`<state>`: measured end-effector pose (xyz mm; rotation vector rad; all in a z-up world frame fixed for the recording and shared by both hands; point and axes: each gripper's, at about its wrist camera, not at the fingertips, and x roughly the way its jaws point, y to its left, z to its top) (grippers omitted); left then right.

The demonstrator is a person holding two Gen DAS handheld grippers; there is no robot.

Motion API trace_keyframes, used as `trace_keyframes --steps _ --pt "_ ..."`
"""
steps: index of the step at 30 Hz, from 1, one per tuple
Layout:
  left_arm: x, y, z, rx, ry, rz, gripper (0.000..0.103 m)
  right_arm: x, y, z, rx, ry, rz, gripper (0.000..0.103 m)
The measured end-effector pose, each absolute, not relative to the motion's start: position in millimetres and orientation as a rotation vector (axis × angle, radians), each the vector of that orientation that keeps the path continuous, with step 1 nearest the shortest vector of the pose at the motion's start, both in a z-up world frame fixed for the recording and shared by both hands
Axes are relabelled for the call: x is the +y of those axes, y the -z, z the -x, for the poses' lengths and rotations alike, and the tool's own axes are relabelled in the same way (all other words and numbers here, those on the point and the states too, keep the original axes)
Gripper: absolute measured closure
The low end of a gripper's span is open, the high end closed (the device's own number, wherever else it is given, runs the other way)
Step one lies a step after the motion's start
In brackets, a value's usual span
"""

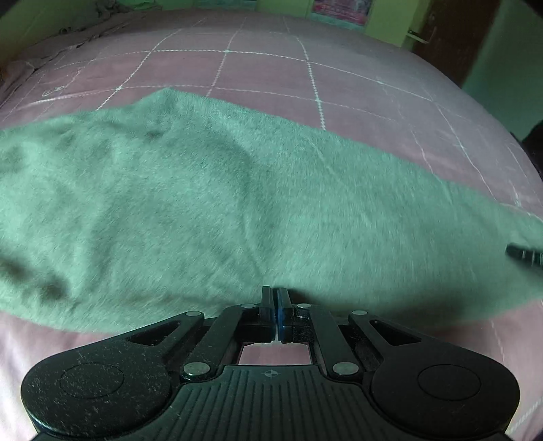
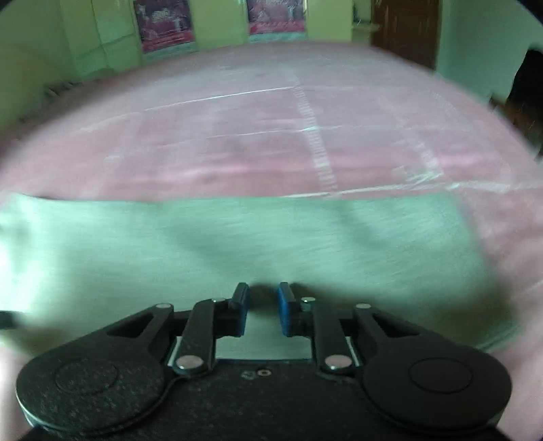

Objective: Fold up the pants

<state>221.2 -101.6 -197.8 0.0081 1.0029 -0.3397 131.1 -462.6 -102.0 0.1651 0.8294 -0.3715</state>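
Green fuzzy pants lie spread across a pink bed. My left gripper is shut at the near edge of the pants, its tips touching the cloth edge; whether cloth is pinched I cannot tell. My right gripper is slightly open over the near edge of the pants, nothing between its pads. The right wrist view is motion-blurred. A dark tip of the other gripper shows at the left wrist view's right edge.
The pink bedsheet with white stitched grid lines covers the bed. Crumpled fabric lies at the far left. Green walls, posters and a brown door stand beyond the bed.
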Motion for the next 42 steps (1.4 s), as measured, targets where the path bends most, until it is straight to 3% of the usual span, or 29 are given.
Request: trace_keyframes --steps 2,4,6,7,14,18,22,25,31,33,35,42 --pt "-93 196 -222 1.019 0.332 0.042 0.099 -496 104 -128 0.817 0.444 -0.182 0.1" --pt "-91 191 -226 1.041 0.317 0.073 0.098 -520 102 -130 0.821 0.5 -0.209 0.103" --pt "-96 181 -232 1.024 0.303 0.073 0.098 -528 92 -132 0.825 0.513 -0.275 0.095" --pt "-103 177 -238 1.001 0.309 0.06 0.098 -523 86 -132 0.797 0.497 -0.296 0.081" --pt "-151 184 -292 0.99 0.283 -0.037 0.098 -487 89 -167 0.791 0.406 -0.22 0.083" --pt "-134 197 -312 1.008 0.22 0.033 0.099 -500 100 -175 0.83 0.47 -0.137 0.087" --pt "-127 194 -297 0.973 0.223 -0.051 0.099 -528 97 -161 0.826 0.552 -0.176 0.089" --pt "-122 192 -271 0.962 0.235 -0.07 0.099 -523 84 -130 0.784 0.527 -0.214 0.082" --pt "-103 190 -234 0.965 0.244 -0.052 0.099 -497 102 -76 0.801 0.457 -0.177 0.087" --pt "-99 183 -229 0.978 0.241 -0.041 0.098 -505 94 -66 0.791 0.501 -0.236 0.089" --pt "-97 180 -229 0.976 0.257 -0.019 0.098 -513 79 -52 0.75 0.544 -0.336 0.082" --pt "-132 180 -219 0.982 0.328 0.0 0.098 -550 77 -3 0.715 0.621 -0.67 0.076"
